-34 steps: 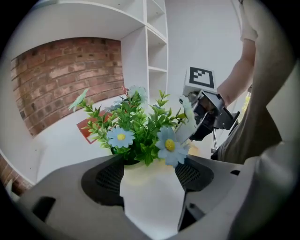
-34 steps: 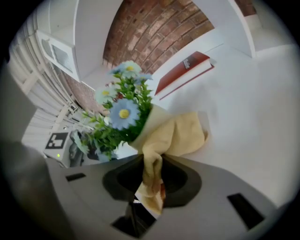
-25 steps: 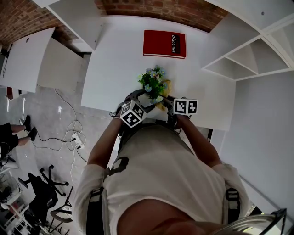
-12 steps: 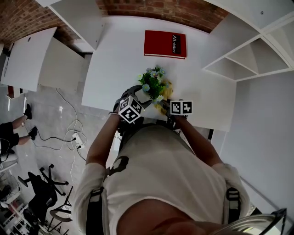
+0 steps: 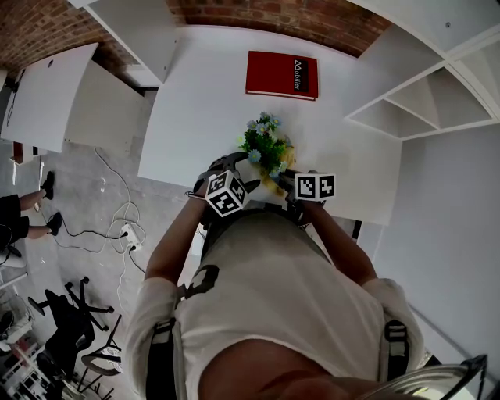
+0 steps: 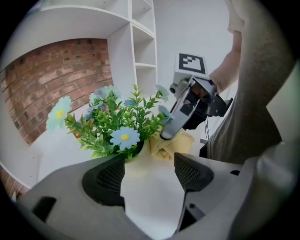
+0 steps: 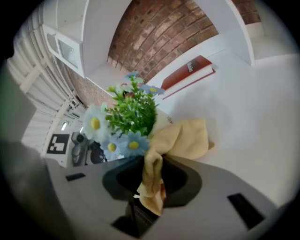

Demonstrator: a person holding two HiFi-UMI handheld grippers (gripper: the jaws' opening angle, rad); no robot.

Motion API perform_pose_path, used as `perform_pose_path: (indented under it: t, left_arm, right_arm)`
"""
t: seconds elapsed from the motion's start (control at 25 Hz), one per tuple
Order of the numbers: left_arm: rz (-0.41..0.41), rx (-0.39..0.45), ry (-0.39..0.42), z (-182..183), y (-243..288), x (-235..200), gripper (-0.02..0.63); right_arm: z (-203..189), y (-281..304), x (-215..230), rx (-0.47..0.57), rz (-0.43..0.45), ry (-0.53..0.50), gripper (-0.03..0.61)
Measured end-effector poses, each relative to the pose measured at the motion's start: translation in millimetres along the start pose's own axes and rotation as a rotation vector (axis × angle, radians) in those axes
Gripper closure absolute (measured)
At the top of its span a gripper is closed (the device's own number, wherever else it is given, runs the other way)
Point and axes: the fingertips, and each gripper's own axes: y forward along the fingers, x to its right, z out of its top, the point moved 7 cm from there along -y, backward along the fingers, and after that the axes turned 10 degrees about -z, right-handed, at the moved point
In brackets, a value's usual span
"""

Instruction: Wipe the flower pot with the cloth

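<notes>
**Pot clamped at left, cloth applied at right**

1. Location of pot. The pot (image 6: 150, 197) is white and carries a bunch of green leaves and pale blue flowers (image 5: 266, 144). It stands at the near edge of the white table (image 5: 195, 101), directly in front of the person. It is well apart from the red book (image 5: 282, 74), which lies flat at the far end by the brick wall (image 5: 312, 19).

2. Left gripper. The left gripper (image 6: 150, 171) approaches the pot from the person's left and points downward at a slant. Its jaws are closed on the pot body. In the left gripper view one ribbed pad (image 6: 110, 178) lies against each side of the white wall, just below the leaves. The pot fills the whole gap between the pads.

3. Right gripper. The right gripper (image 7: 152, 178) is clenched on the yellow cloth (image 7: 183, 138). A bunched fold is pinched between the jaws and a short tail hangs out behind them. The loose part of the cloth spreads forward and lies against the pot's right side, under the flowers. In the left gripper view the jaw tips of the right gripper sit on top of the cloth, just beside the pot rim.

4. Surroundings. White shelves (image 5: 422, 101) stand along the right side of the table.
</notes>
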Motion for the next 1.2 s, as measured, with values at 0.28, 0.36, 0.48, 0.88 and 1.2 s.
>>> perform_pose_path:
  t: [0.28, 0.36, 0.48, 0.88, 1.2]
  left_arm:
    - [-0.016, 0.024, -0.007, 5.1, 8.0, 0.4, 0.284]
    - [-0.017, 0.073, -0.063, 6.9, 9.3, -0.2, 0.284]
    - [-0.029, 0.162, -0.163, 9.7, 9.3, -0.8, 0.284]
    - [0.030, 0.131, -0.109, 14.1, -5.4, -12.2, 0.284]
    - [0.060, -0.004, 0.047, 5.3, 9.4, -27.8, 0.284]
  right_arm:
    - [16.1, -4.1, -9.2, 0.080, 0.075, 0.103, 0.472]
    - [11.4, 4.3, -3.7, 0.069, 0.055, 0.107, 0.472]
    - [0.0, 16.1, 5.6, 0.026, 0.008, 0.116, 0.471]
    - [-14.7, 31.1, 20.6, -0.065, -0.103, -0.073, 0.474]
    - [-13.1, 30.0, 22.5, -0.065, -0.098, -0.074, 0.472]
